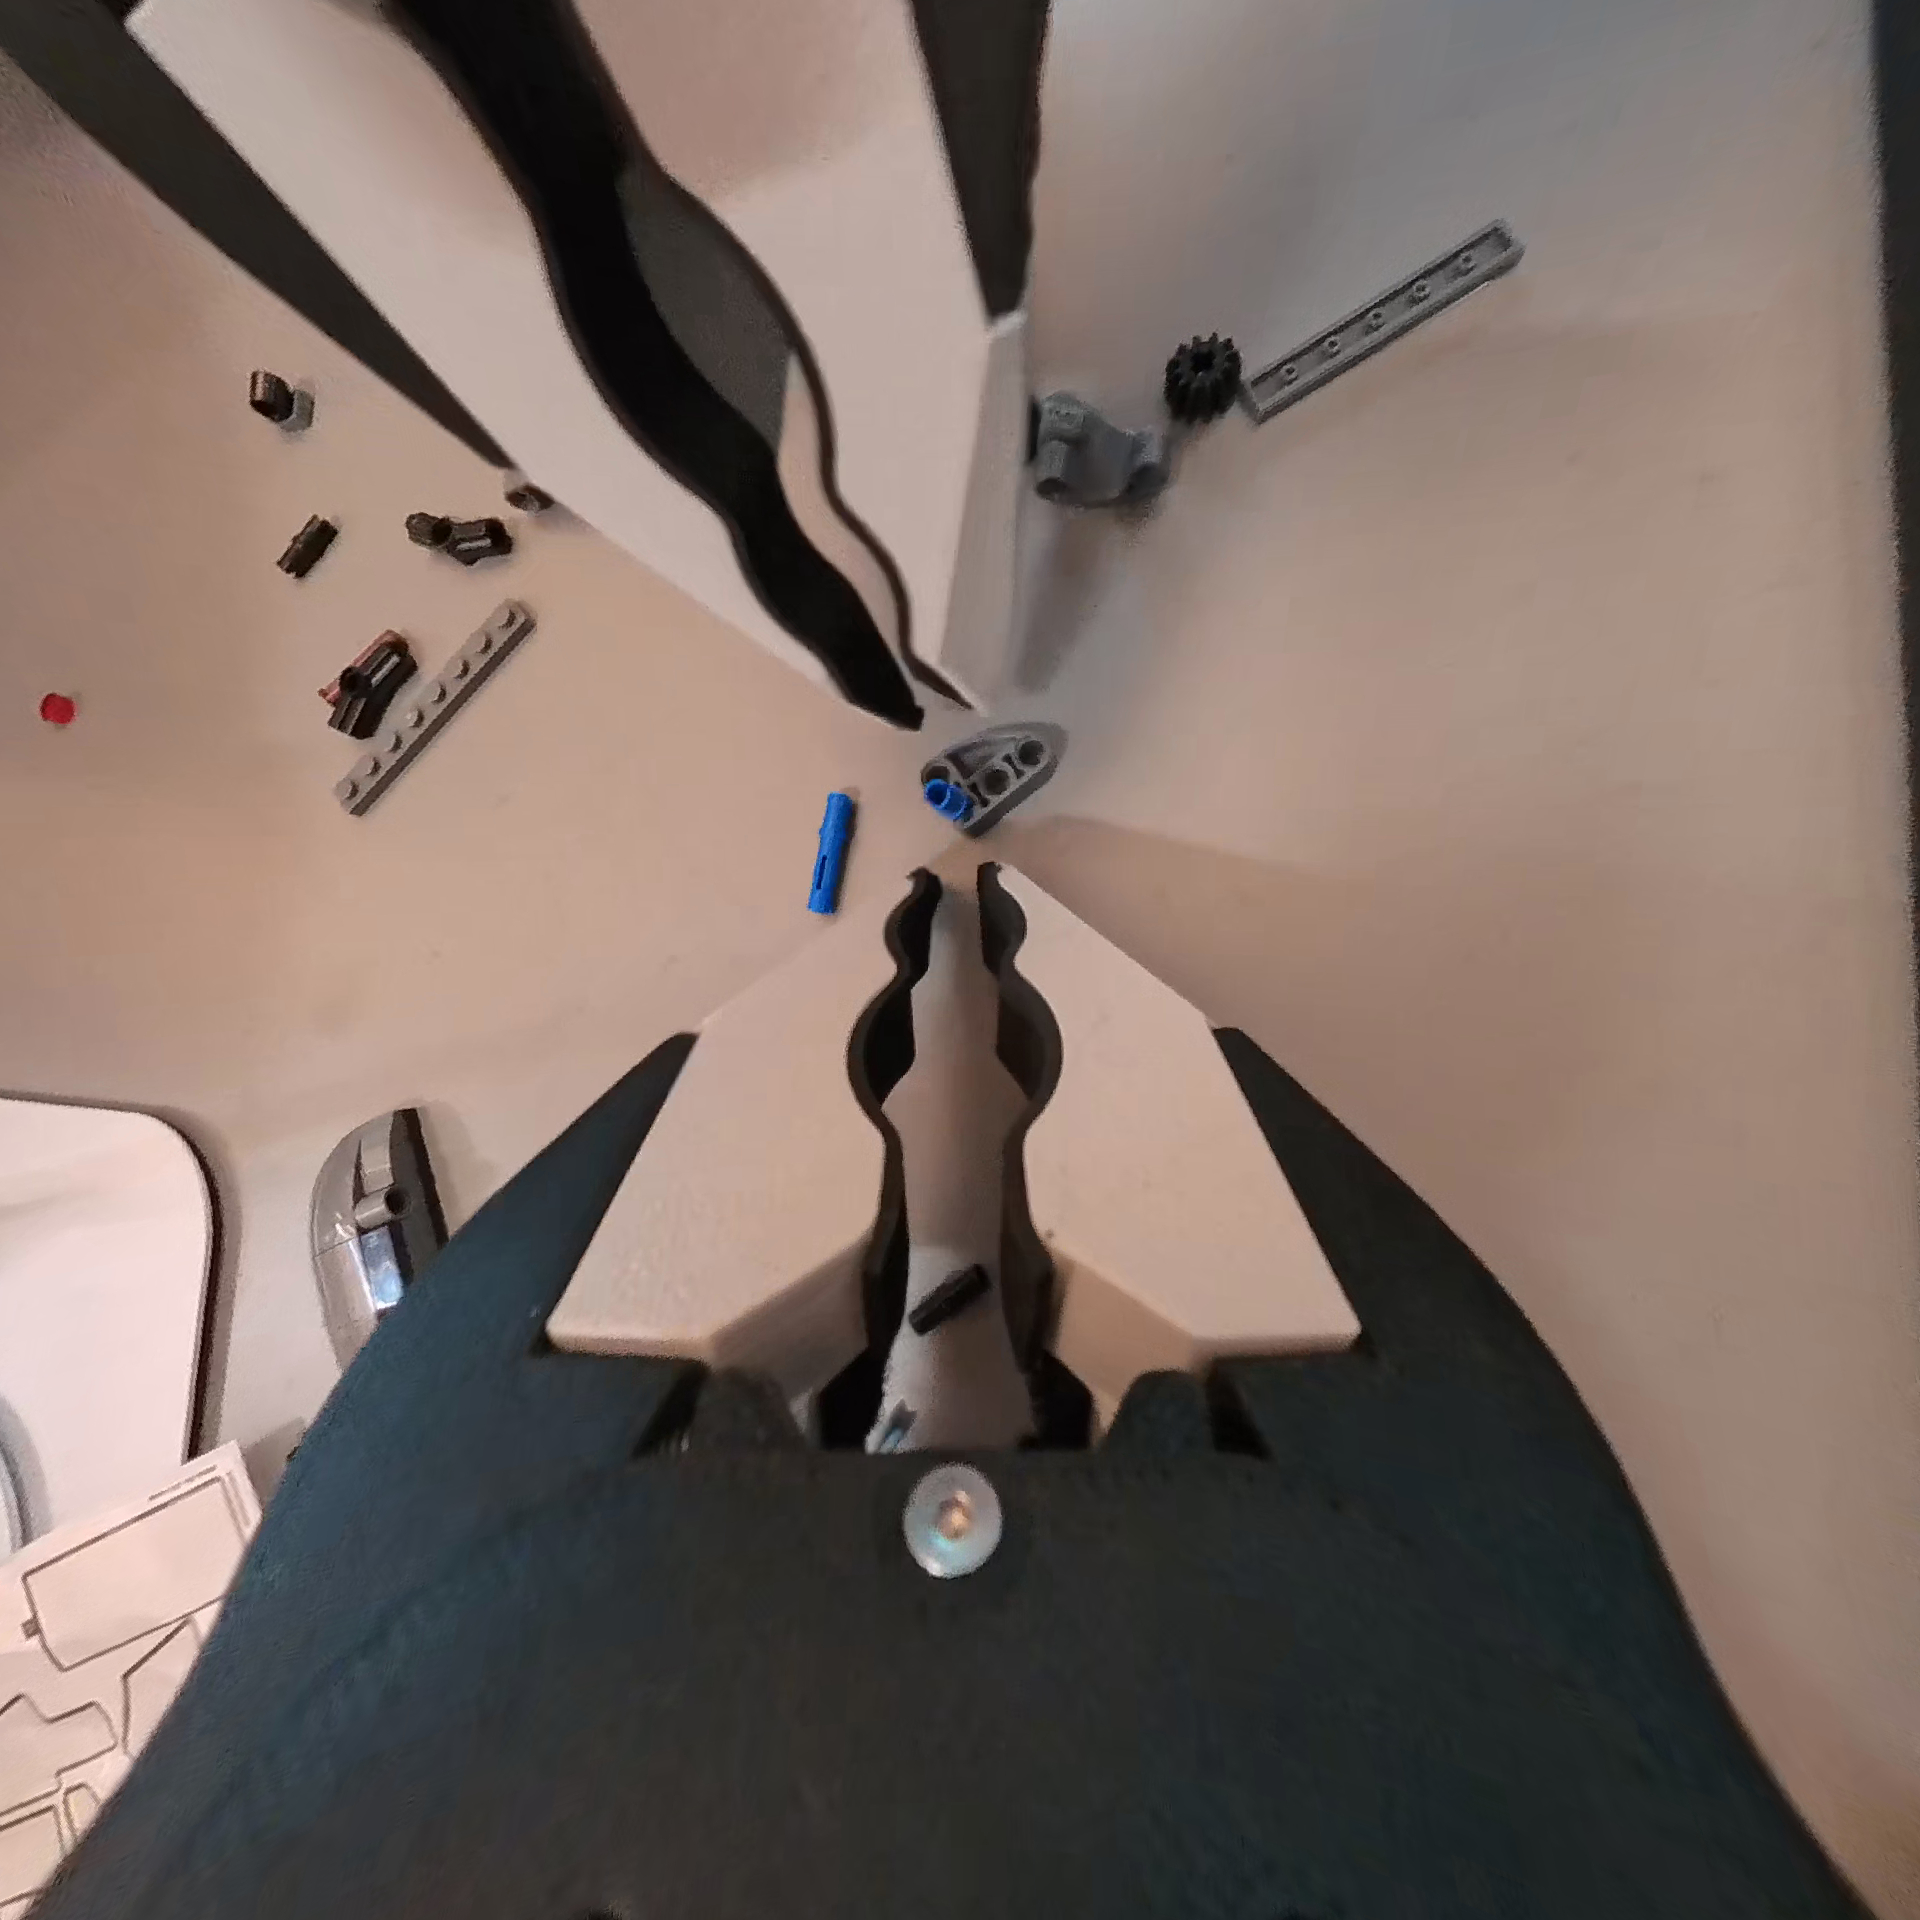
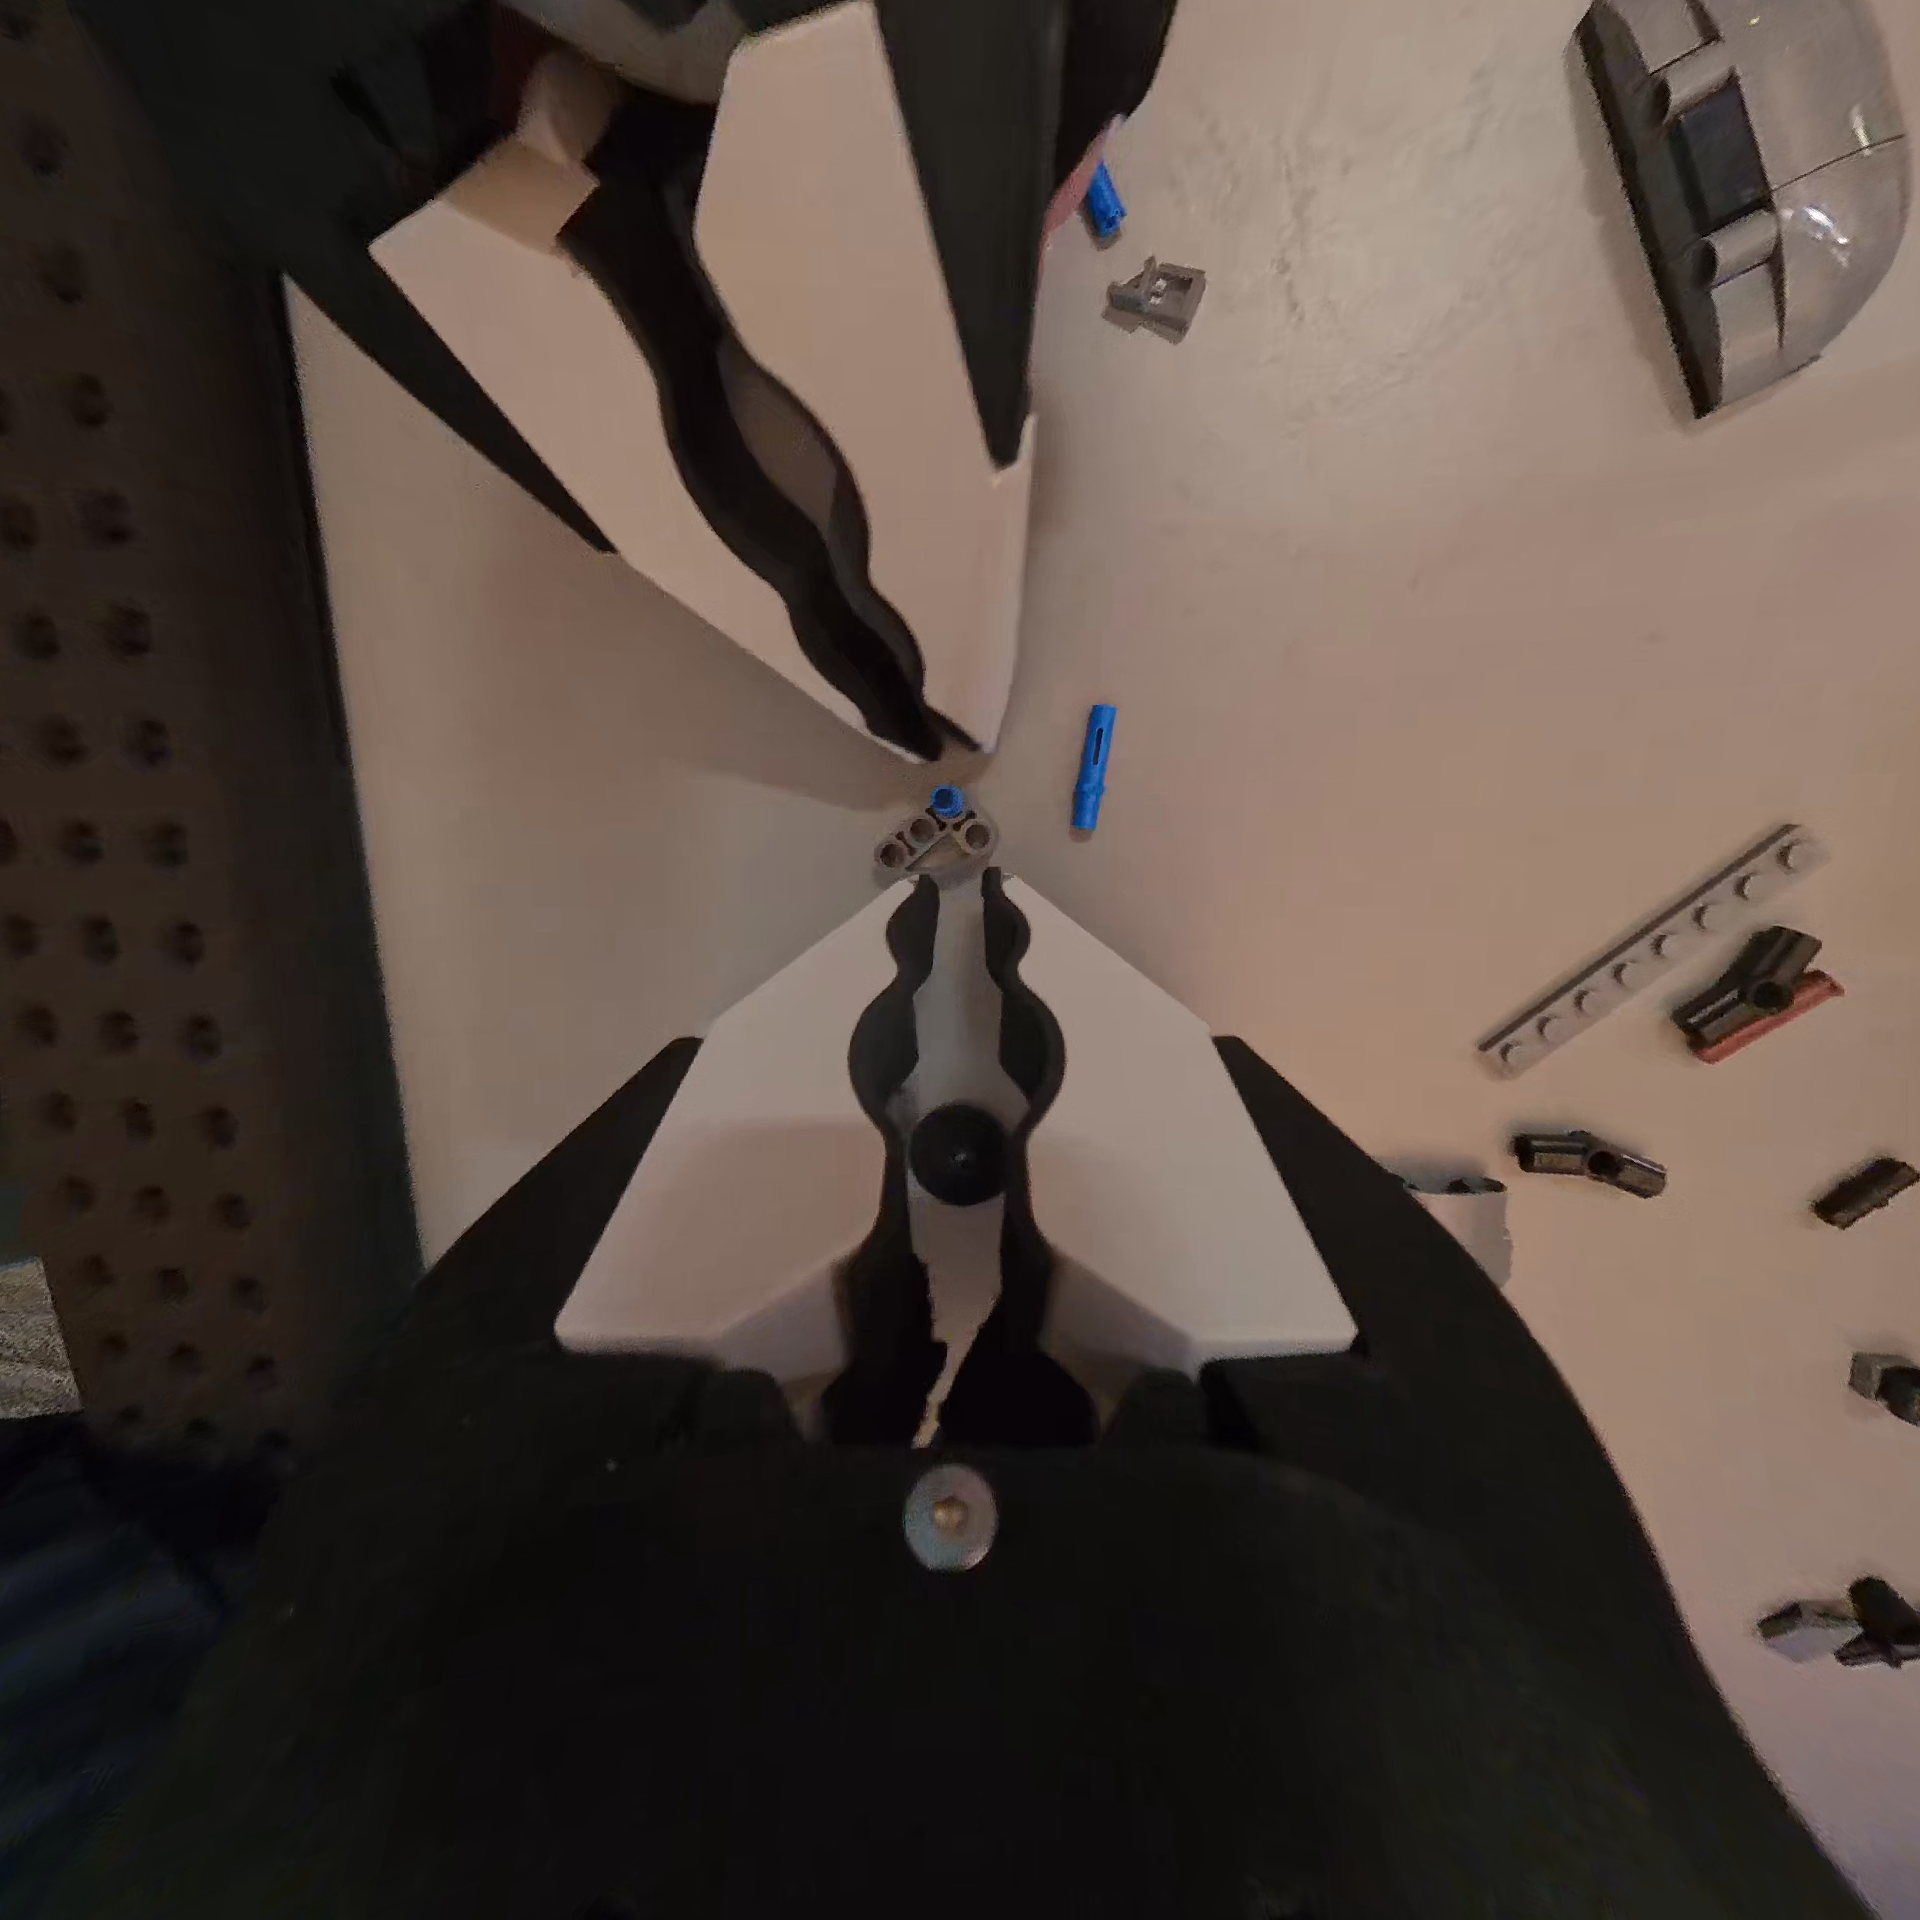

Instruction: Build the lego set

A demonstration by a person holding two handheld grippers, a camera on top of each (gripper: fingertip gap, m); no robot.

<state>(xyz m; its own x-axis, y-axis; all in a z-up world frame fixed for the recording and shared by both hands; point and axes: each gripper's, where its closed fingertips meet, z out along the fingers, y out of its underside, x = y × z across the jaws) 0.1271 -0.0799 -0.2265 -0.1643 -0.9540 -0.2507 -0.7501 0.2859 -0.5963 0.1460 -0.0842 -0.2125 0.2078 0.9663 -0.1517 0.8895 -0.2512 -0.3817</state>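
Right wrist view: grey piece [image 2: 935,844] (blue-pinned) at fingertips.

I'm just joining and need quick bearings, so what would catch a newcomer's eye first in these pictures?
Two hand-held grippers meet tip to tip over a small grey plastic lift-arm piece with a short blue pin plugged into one end, lying on the pale table. The right hand-held gripper closes on the grey piece; the left hand-held gripper sits just short of it. A loose long blue plastic pin lies beside them.
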